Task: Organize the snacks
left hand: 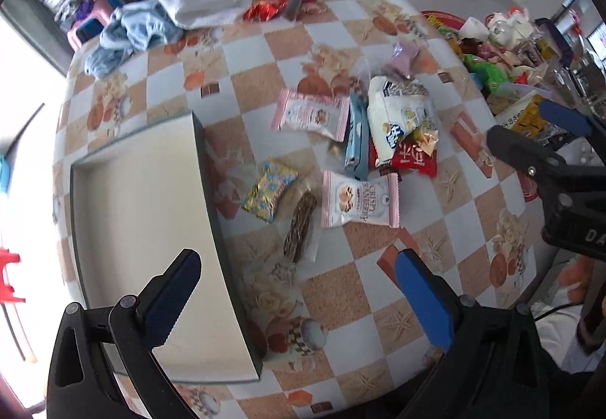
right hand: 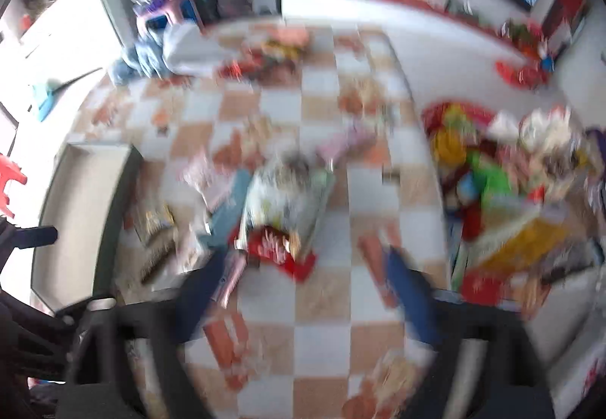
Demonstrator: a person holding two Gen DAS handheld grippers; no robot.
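Mid-bench, loose snack packets [left hand: 360,138] lie heaped beside shallow white tray [left hand: 197,169]. Left tool [left hand: 295,290], right tool [right hand: 306,290]: both apart, empty. Best single out one packet, grip flat.

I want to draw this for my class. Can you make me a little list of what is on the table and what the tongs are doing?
table: checkered cloth
tray: white, empty, left of the snack pile
snacks: two pink packs, white bag, red pack, blue bar, gold pack, dark bar
far side: blue cloth, white cloth
left tongs: open, holding nothing
right tongs: open, holding nothing, picture blurry
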